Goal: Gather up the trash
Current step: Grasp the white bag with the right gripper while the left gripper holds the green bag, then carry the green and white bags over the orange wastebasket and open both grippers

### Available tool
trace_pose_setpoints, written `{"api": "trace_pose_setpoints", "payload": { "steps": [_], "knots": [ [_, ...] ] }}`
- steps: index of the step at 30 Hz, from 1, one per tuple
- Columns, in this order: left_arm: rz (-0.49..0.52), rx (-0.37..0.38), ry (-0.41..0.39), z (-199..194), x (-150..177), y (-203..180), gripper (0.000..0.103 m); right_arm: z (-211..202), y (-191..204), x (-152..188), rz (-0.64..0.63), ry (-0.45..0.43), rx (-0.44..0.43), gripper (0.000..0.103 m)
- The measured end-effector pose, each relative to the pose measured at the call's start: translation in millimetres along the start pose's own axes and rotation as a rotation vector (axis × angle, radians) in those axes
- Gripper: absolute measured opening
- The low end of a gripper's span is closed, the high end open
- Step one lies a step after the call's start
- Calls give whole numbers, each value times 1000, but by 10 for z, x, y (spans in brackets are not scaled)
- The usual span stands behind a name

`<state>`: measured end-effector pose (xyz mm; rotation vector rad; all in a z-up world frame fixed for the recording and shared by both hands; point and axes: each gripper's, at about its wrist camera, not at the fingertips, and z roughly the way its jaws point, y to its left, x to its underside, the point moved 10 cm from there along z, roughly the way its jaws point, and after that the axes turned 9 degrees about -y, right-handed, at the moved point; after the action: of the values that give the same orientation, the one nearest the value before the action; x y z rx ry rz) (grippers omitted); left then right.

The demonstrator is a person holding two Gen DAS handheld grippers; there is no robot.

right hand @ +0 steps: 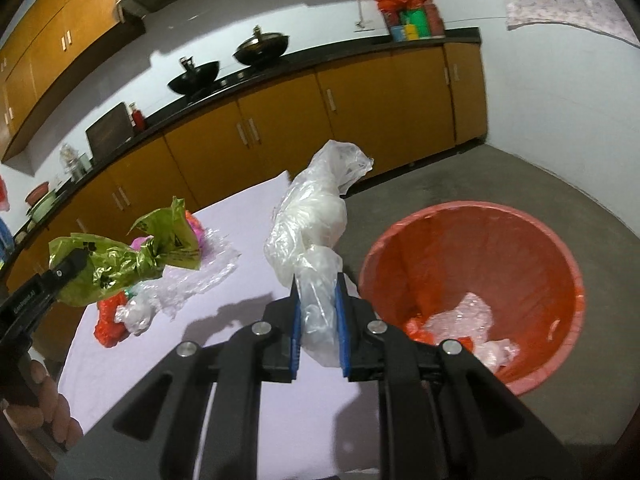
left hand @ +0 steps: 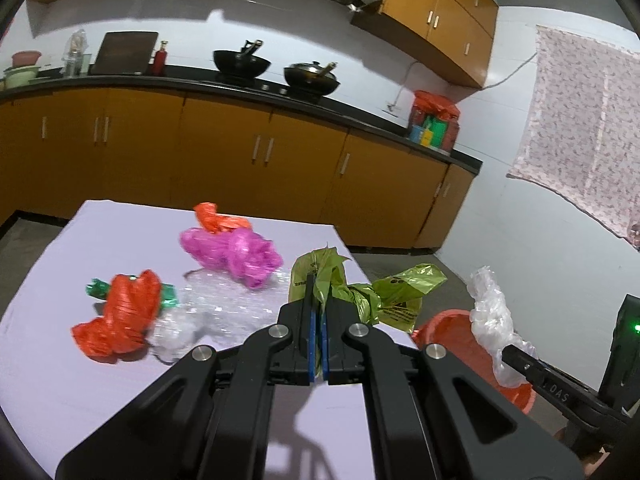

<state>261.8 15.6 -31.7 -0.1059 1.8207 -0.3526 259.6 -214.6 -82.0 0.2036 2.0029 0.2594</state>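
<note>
Crinkled olive-green bag [left hand: 362,294] pinched in left gripper [left hand: 319,312] jaws; translucent white bag [right hand: 310,240] clamped in right gripper [right hand: 318,320] jaws.

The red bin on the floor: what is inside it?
Inside the red bin lie crumpled clear plastic and a red scrap; anything beneath them is covered.

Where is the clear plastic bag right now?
In the right wrist view, the clear plastic bag is clamped in the right gripper, above the table edge, left of the red bin.
</note>
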Motion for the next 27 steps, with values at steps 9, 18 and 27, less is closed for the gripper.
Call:
{"api": "trace_pose_setpoints", "payload": {
  "steps": [9,18,27],
  "knots": [
    [1,62,31,137,106,-425,1,-188,-420,-89,38,-42,74,16],
    [8,126,70,281,262,-847,1,-322,-806,-164,57,-73,147,16],
    [49,193,111,494,419,-1337,1,-339,-1130,-197,82,-81,202,16]
  ]
}}
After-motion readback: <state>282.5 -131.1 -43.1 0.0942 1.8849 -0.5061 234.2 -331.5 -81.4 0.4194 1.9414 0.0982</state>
